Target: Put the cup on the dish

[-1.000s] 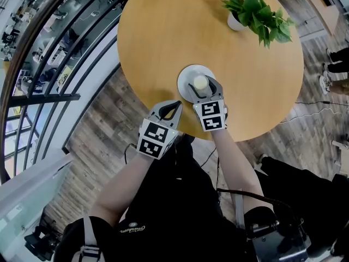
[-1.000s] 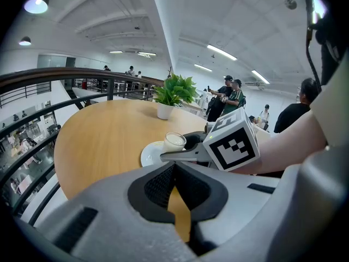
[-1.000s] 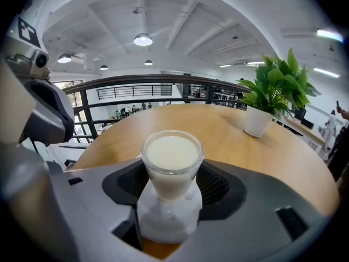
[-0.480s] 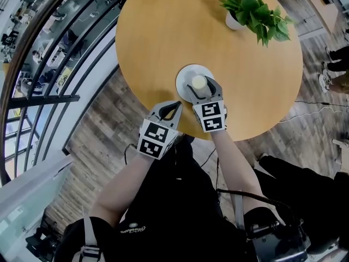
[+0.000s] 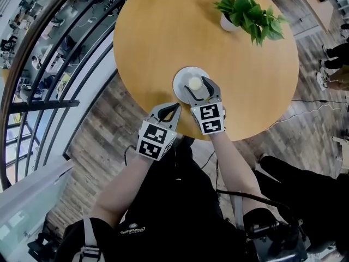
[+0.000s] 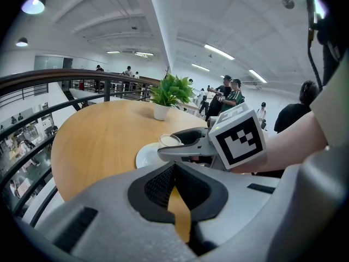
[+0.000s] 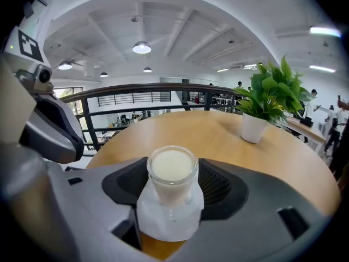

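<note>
The round table (image 5: 163, 31) carried a potted plant (image 5: 246, 11) near its far right edge. My left gripper (image 5: 174, 106) hung at the near edge, its jaws drawn together with nothing in them. My right gripper (image 5: 199, 87) reached in just beside it, jaws clamped on the cup (image 5: 194, 83). The white dish (image 5: 181, 75) lay near the table's near edge. The cup, full of pale liquid, stood over that dish; whether its base touched, I could not tell.
</note>
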{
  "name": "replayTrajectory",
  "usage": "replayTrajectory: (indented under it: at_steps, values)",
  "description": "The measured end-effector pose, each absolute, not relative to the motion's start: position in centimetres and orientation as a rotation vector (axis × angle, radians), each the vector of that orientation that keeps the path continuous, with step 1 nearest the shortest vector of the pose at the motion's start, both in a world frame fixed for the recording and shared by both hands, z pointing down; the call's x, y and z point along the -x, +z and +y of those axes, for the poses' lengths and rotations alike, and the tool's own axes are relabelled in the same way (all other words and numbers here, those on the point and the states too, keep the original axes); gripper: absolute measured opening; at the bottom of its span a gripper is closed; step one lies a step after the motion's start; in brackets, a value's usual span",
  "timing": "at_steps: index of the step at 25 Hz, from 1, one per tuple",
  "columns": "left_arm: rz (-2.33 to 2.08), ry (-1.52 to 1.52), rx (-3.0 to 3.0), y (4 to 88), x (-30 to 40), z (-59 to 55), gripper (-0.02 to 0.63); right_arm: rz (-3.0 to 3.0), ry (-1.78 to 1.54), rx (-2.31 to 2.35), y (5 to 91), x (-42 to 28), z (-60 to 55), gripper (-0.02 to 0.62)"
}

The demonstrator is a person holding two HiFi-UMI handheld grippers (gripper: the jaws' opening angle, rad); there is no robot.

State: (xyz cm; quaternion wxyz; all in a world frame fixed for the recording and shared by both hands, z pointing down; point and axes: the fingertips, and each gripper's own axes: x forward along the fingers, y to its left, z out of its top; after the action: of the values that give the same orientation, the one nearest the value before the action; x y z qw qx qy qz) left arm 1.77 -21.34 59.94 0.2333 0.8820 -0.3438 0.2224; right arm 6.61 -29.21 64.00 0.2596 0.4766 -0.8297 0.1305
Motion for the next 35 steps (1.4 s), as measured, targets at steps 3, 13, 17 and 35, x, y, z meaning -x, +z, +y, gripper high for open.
replayTrajectory:
  at_steps: [3, 13, 17, 35]
  values:
    - [-0.947, 0.607, -2.433, 59.2, -1.7, -21.4, -0.003, -2.262, 0.352, -1.298, 62.9, -6.3, -29.1, 0.267]
    - [-0.972, 0.566, -2.477, 56.6, -1.5, -21.5, -0.003, -2.331, 0.305, -1.373, 57.1, -6.4, -28.1, 0.267]
    - [-0.982, 0.544, -2.506, 55.2, -1.7, -21.7, -0.003, -2.362, 0.287, -1.406, 54.6, -6.6, -27.3, 0.265]
    - [-1.0, 0.392, -2.732, 44.5, -5.9, -23.7, -0.003, -2.486, 0.179, -1.582, 42.3, -10.3, -24.5, 0.107]
